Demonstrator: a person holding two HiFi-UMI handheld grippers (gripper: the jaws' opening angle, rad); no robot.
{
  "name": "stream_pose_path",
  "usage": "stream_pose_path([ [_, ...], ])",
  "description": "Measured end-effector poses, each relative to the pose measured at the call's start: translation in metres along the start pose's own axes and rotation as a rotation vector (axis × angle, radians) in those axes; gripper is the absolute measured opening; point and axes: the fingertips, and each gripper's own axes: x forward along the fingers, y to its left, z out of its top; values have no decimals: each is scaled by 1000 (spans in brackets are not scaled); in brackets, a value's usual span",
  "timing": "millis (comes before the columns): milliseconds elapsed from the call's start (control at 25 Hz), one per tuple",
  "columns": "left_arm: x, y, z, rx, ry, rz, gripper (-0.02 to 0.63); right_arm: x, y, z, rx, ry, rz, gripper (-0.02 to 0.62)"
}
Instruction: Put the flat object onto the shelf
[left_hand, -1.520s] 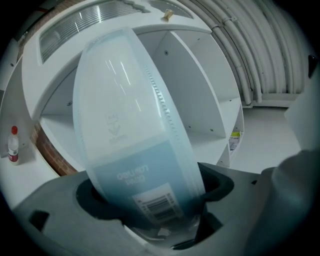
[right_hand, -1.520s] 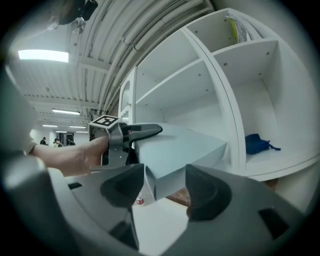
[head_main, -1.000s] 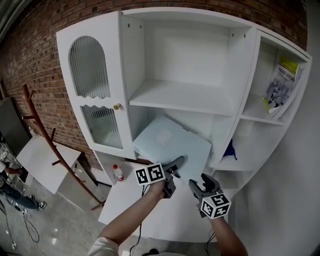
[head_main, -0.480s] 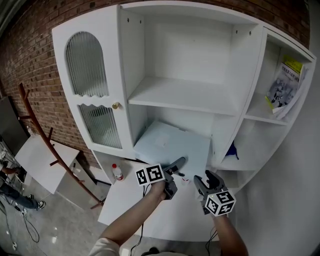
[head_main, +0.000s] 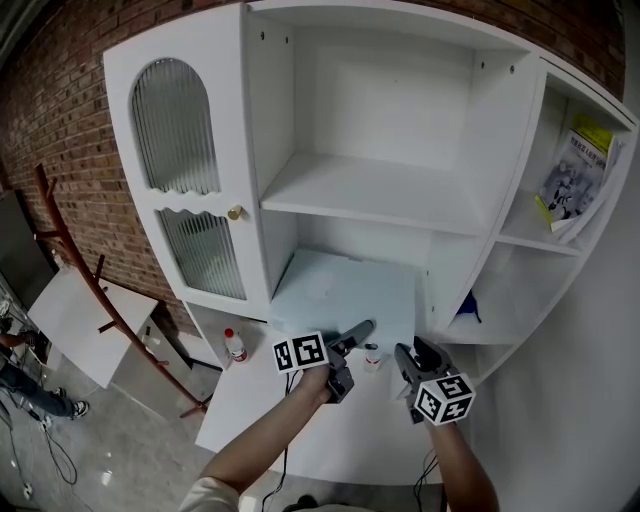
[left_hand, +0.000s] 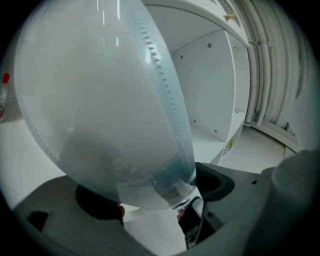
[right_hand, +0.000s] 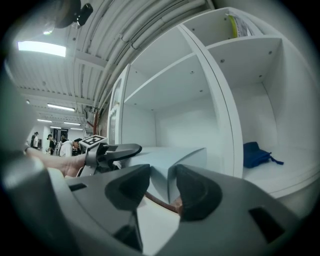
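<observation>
Below the shelf (head_main: 370, 195), the case (head_main: 340, 290) is being held tilted, clamped by the left gripper (head_main: 352, 335), the right gripper (head_main: 406, 354) being half-closed on nothing; seating it flat seems due next.

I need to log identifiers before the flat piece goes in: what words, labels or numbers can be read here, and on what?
No text can be quoted; nothing is legible.
Booklet in the upper right compartment: printed cover, too small to read.
Sticker on the cabinet edge: too small to read.
Red-capped bottle: label too small to read.
Marker cubes: square codes only, no words.
</observation>
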Motion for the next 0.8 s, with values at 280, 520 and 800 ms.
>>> stream_pose_path([
  [280,-17,0,-8,70,73,-19,430,8,-9,-2,7,-8,-37,181],
  [520,-43,-3,-12,200,102,3,430,15,-13,-1,-1,-16,-71,179],
  [800,-71,-14,9,413,56,42,430,25,-21,0,-8,-19,-101,175],
])
